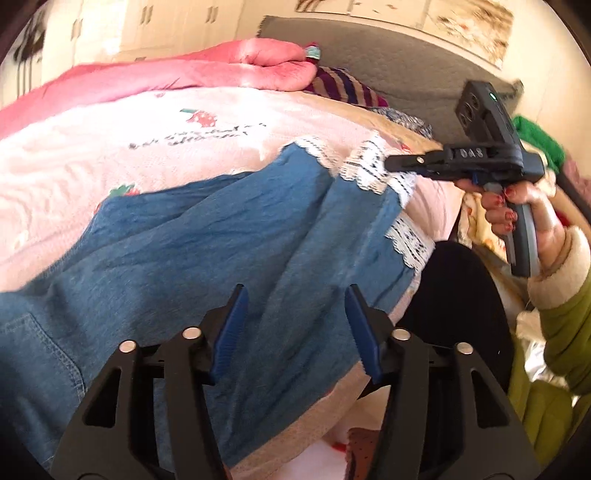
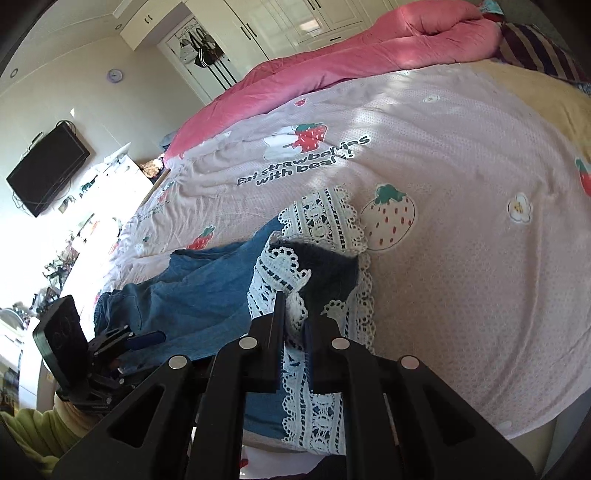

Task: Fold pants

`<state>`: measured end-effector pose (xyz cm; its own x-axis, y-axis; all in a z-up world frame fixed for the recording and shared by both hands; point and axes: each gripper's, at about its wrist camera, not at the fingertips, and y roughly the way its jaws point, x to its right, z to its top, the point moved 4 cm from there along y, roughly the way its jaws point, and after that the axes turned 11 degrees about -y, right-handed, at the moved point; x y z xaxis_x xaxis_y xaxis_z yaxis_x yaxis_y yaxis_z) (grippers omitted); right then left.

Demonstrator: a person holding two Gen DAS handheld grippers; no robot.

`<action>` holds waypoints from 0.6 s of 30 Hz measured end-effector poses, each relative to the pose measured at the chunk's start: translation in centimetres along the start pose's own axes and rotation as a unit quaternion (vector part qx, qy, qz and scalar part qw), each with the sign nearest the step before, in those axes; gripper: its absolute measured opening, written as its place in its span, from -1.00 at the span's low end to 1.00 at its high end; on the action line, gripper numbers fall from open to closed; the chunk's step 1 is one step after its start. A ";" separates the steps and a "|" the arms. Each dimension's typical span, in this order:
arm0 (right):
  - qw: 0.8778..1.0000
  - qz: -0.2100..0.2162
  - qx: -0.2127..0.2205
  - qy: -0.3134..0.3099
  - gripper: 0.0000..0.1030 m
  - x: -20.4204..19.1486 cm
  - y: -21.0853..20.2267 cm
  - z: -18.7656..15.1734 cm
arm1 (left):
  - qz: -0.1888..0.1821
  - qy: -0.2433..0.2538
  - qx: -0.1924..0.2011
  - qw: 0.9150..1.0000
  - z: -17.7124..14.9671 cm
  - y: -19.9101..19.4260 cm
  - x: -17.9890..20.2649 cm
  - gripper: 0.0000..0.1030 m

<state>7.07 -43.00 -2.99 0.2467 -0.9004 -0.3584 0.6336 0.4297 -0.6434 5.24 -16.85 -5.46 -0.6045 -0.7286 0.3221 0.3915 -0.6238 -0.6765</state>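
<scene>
Blue denim pants [image 1: 207, 251] with white lace cuffs [image 1: 373, 166] lie across the pink strawberry bedsheet [image 1: 110, 147]. My left gripper [image 1: 295, 314] is open just above the pants' upper part, with nothing between its blue pads [image 1: 229, 332]. My right gripper [image 2: 295, 332] is shut on a lace cuff [image 2: 291, 317] at the leg end and lifts its edge. The pants [image 2: 199, 295] stretch away to the left in the right wrist view. The right gripper [image 1: 391, 162] shows in the left wrist view at the cuffs. The left gripper [image 2: 147, 338] shows at lower left in the right wrist view.
A pink duvet [image 2: 369, 44] is bunched along the bed's far side, with striped cloth [image 1: 343, 86] next to it. A dark round object [image 1: 465, 295] sits off the bed's near edge. A wall TV [image 2: 44, 166] and white wardrobes [image 2: 280, 22] stand beyond.
</scene>
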 end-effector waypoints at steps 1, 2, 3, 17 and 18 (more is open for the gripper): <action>1.000 0.003 0.002 0.002 -0.85 -0.1 -0.2 -0.1 | 0.004 0.014 -0.002 1.000 -0.2 0.1 0.5 -0.27; 1.000 0.005 0.003 0.003 -0.85 -0.2 -0.3 -0.3 | 0.011 0.026 -0.005 1.000 -0.3 0.4 0.8 -0.49; 1.000 0.004 0.002 0.002 -0.85 -0.2 -0.4 -0.4 | 0.021 0.037 -0.012 0.999 -0.5 0.8 1.1 -0.64; 0.999 -0.012 -0.039 0.000 -0.67 0.5 -1.6 -5.3 | 0.043 0.066 -0.037 0.996 -2.7 0.7 1.2 -0.96; 0.999 -0.012 -0.039 -0.001 -0.64 0.5 -1.9 -5.6 | 0.047 0.069 -0.037 0.996 -2.9 0.6 1.3 -0.96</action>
<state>1.92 -43.82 -5.74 0.2334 -0.9109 -0.3401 0.5805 0.4112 -0.7028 2.70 -17.35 -7.40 -0.6598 -0.7334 0.1638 0.4012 -0.5281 -0.7484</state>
